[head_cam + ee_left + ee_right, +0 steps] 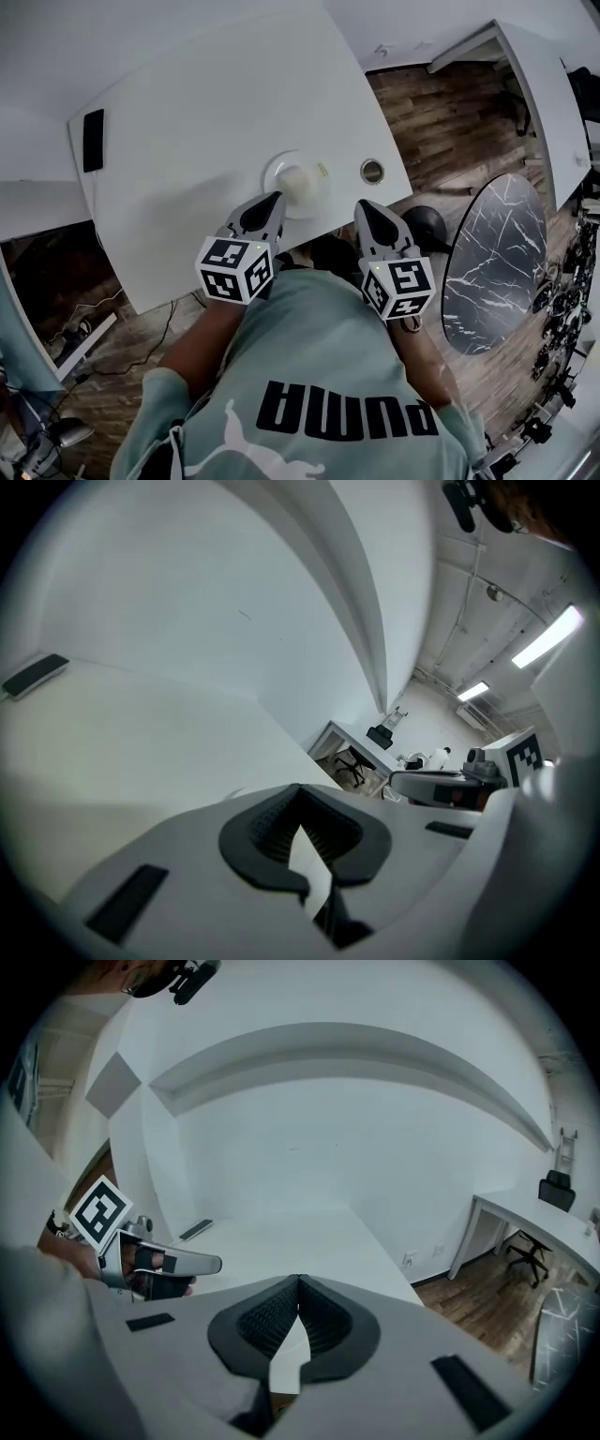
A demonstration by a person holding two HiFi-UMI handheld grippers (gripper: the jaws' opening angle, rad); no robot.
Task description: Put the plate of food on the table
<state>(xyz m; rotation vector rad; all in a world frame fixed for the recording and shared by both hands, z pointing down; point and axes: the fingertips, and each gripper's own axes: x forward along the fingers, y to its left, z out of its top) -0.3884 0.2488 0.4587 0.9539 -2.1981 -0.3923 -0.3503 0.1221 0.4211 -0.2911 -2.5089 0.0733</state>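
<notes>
A large white table (206,103) filled most of the head view. A round marble-patterned tabletop (497,262) stood beyond its right corner. A white plate (277,171) holding pale food (298,181) sat on the table near its front edge. The left gripper (272,199) and right gripper (364,206) hovered at that edge, on either side of the plate, each with jaws closed on nothing. A dark flat device (93,141) lay at the left edge.

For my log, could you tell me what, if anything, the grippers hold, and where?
Nothing: the left gripper and the right gripper are both shut and empty.
</notes>
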